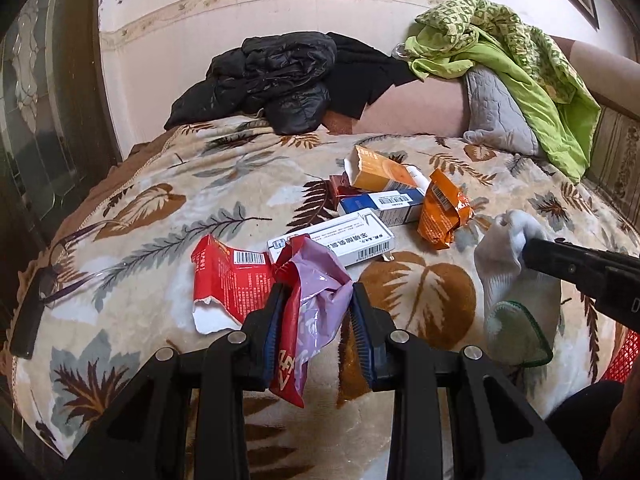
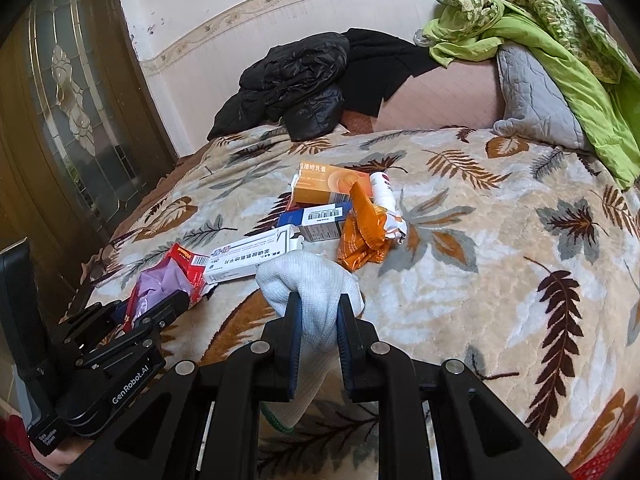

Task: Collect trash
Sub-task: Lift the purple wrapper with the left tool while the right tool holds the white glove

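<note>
White glove (image 2: 316, 304) pinched in right tool (image 2: 318, 320)

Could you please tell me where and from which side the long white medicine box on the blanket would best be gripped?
Probably across its narrow width near the free near end, coming from above. The long white medicine box lies flat on the blanket; its far end abuts the blue and white box, leaving less room there.

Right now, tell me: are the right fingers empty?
No, the right gripper is clamped on a white glove above the blanket.
</note>
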`<state>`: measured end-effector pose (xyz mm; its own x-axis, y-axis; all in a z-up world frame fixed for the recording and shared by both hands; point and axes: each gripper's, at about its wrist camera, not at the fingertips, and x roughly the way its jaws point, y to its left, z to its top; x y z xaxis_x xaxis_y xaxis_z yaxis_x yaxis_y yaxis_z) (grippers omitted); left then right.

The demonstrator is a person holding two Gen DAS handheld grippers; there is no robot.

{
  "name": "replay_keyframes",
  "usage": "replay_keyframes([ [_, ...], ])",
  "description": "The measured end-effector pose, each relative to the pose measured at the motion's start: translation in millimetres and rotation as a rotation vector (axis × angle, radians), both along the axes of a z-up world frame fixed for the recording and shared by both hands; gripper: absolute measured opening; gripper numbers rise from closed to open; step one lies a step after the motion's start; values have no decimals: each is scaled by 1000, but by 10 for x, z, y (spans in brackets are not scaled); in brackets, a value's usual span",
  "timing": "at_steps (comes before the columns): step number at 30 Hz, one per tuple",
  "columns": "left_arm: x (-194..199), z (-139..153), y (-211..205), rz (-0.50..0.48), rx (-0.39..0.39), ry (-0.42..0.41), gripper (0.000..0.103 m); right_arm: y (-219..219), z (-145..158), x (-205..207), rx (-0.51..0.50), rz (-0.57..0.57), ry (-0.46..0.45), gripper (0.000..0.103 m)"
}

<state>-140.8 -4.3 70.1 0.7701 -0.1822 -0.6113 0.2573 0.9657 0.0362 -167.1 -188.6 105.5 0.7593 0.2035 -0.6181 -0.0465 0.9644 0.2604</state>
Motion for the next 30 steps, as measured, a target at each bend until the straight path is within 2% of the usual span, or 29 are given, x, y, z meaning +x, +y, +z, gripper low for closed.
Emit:
replay_keyframes([
  [30, -43, 19, -16, -5, 9, -14, 31, -44, 9, -17, 4, -7, 1, 18],
])
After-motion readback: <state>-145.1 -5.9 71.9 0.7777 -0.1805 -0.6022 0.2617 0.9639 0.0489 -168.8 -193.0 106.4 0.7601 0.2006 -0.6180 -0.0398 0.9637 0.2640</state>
